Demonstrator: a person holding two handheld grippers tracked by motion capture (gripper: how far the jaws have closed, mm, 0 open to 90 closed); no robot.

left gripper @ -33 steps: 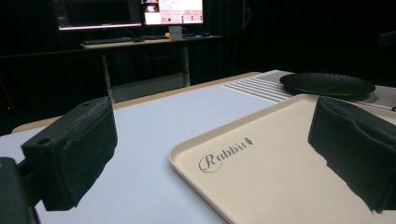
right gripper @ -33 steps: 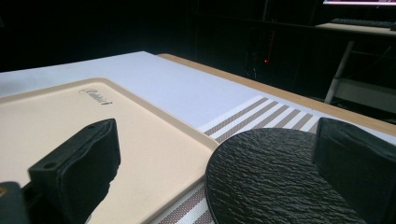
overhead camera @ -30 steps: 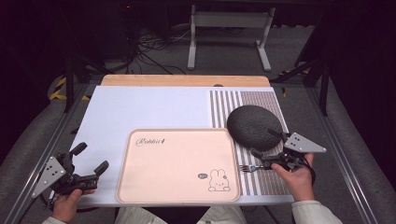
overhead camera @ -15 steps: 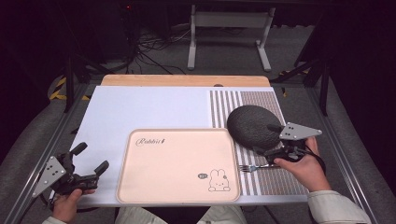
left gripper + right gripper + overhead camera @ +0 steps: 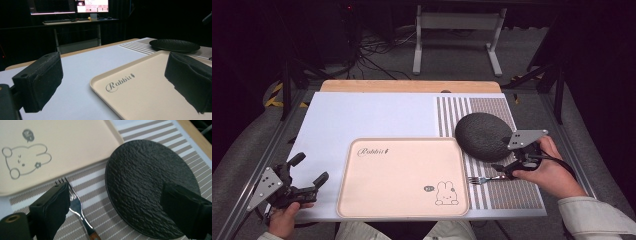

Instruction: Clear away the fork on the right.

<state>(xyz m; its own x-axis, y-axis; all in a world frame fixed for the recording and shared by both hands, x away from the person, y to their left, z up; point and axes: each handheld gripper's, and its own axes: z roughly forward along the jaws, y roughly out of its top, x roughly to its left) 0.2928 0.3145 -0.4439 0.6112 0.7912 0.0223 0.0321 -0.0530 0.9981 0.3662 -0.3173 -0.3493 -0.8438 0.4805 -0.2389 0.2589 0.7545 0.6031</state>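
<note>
Through the right gripper view my right gripper (image 5: 115, 202) has its jaws standing wide with nothing between the pads, though they have just been closing a little. One jaw hangs over the fork (image 5: 77, 207), which lies flat on the striped placemat (image 5: 100, 187) with its tines pointing toward the tray; the other jaw hangs over the near part of the black plate (image 5: 147, 185). I cannot make out any contact between the pads and either thing. The plate has a rough, textured face and carries nothing. In the high view the right gripper (image 5: 504, 169) sits above the fork (image 5: 479, 179), just beside the plate (image 5: 482, 136), with the person's hand (image 5: 549, 172) behind it. The fork rests between the plate and the right edge of the beige tray (image 5: 404, 177). That tray bears a rabbit drawing and a script word, and holds nothing. Out at the table's near left corner my left gripper (image 5: 309, 172) is also spread wide and holds nothing. The left gripper view looks between its pads (image 5: 40, 80) across the white mat (image 5: 82, 62) to the tray's corner (image 5: 140, 82) and the plate (image 5: 175, 45) beyond.
</note>
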